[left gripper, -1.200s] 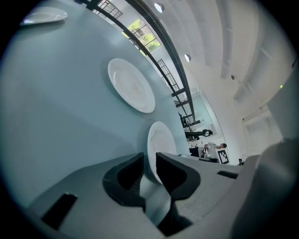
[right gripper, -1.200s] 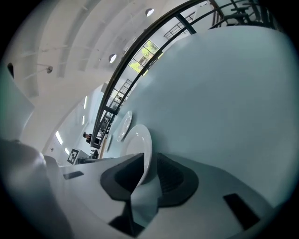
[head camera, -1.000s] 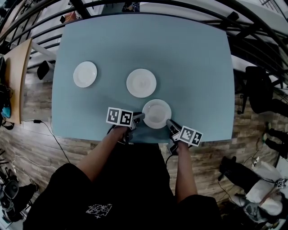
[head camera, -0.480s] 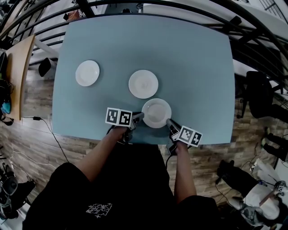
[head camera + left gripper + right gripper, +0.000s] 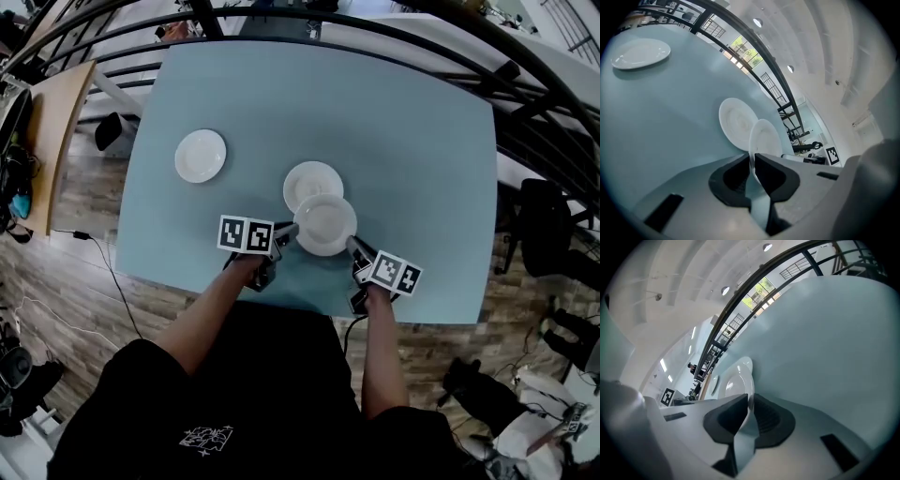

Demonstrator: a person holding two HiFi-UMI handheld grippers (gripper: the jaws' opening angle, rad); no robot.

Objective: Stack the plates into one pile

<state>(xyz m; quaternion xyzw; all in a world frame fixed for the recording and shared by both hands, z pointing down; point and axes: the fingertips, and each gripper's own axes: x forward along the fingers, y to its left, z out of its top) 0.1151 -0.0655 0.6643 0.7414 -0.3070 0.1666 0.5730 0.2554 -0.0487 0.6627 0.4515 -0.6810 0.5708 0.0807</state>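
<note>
Tabletop (image 5: 412, 141): smooth, matt, pale blue-grey; a rectangle with rounded corners
Held plate (image 5: 324, 223): round, white, glossy and shallow, with a thin raised rim; carried near the tabletop's front edge, gripped at 2 opposite points of its rim
Held plate, position: in the head view its far side overlaps the near rim of the middle plate (image 5: 307, 180); whether the 2 touch cannot be told
Middle plate: same white glazed round shape, with faint concentric rings in its well; lies flat near the tabletop's centre
Far plate (image 5: 201, 156): a 3rd white round plate, flat and alone, well apart to the left
Left claw (image 5: 289, 231): clenched on the held plate's left rim, with dark ribbed pads pressed on either face of the thin edge
Right claw (image 5: 353, 247): its jaws have just been closing and now grasp the right rim, which sits between its dark pads
Marker cubes (image 5: 246, 234): 1 on each claw, white faces with black square patterns
Forearms (image 5: 211, 314): bare, reaching forward from a black shirt and angling in towards the plate from both sides; both claws point forward and slant downward
Floor (image 5: 75, 281): wood-grain planks around the tabletop
</note>
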